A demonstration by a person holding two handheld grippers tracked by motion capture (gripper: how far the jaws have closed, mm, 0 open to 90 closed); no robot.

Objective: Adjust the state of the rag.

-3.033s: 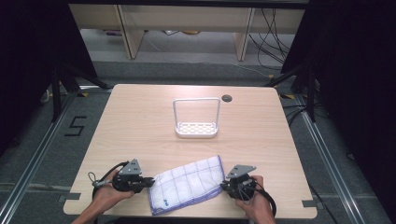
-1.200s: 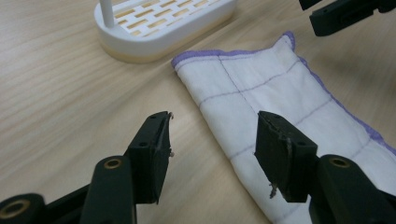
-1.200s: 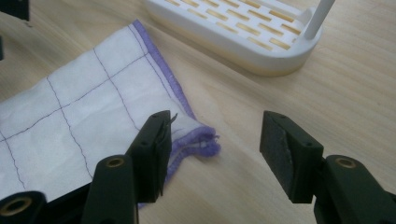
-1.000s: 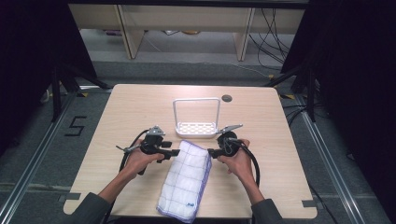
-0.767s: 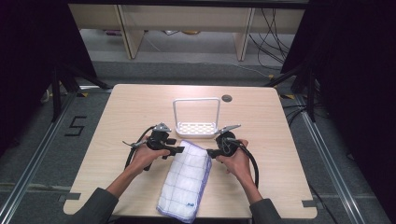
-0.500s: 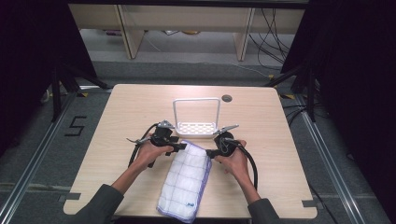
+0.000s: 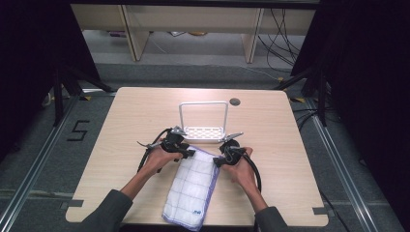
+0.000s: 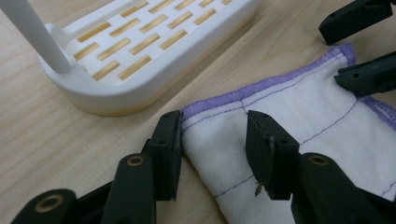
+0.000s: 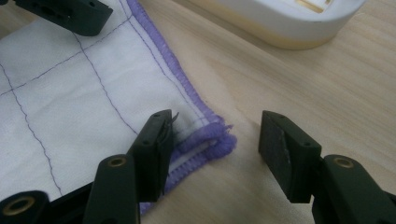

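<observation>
Folded cloth point(image 7: 191, 186), white with purple hem, lies flat on the bench point(image 7: 121, 125), its far edge just before a white rack point(image 7: 203, 121). Likely light, limp and thin: best pinched at the far corners. Left tool point(image 8: 212, 140), jaws just closing, straddles one corner; right tool point(image 9: 215, 149) stands parted over the other.

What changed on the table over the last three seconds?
Both grippers, left and right, went from the near edge to the cloth's far corners; the cloth now lies lengthwise. The left jaws have just been closing around a corner. The rack stayed put.
</observation>
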